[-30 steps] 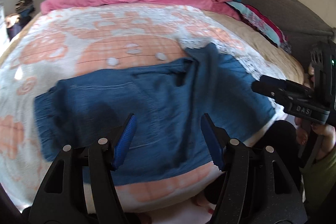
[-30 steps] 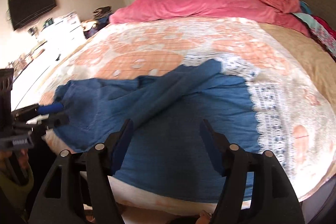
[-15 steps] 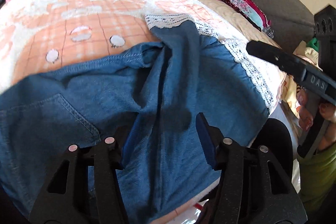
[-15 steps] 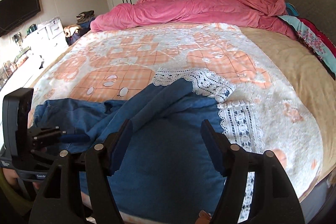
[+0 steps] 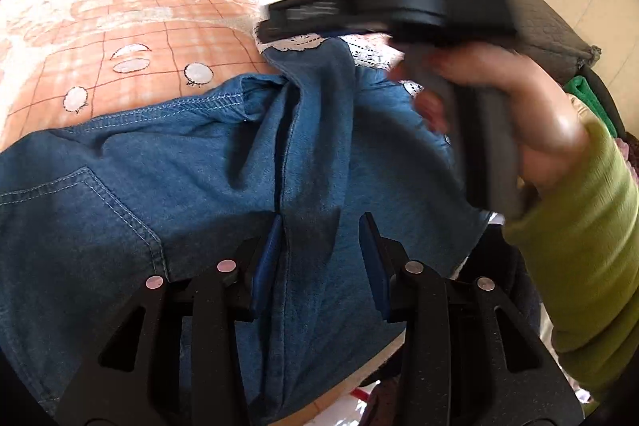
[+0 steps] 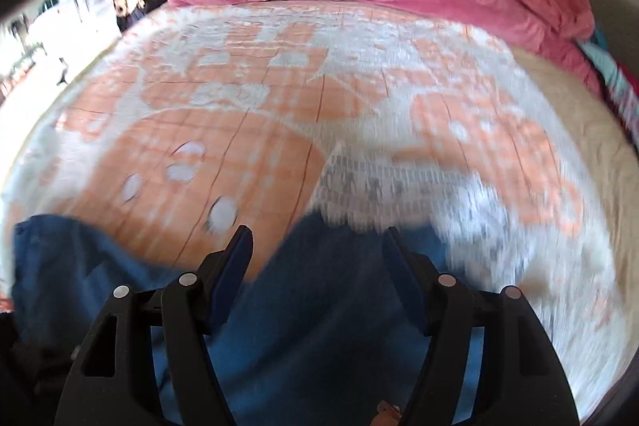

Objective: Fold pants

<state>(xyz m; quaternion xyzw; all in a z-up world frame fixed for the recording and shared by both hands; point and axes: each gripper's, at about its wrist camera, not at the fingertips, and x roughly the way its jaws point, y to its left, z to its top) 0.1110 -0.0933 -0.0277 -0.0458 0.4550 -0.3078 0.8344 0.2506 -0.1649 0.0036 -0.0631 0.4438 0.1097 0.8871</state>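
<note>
Right gripper [image 6: 317, 262] motion-blurred over pants [image 6: 319, 346]

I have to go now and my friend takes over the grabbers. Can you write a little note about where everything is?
Left gripper: low over the blue denim pants, jaws just closing around a raised seam fold, not yet pinching.
Right gripper: open, empty, above the far end of the pants by the lace trim.
Pants lie rumpled on the orange-and-white bedspread, near its front edge.
Done: no neat fold yet.
Left: grip, smooth, fold.
</note>
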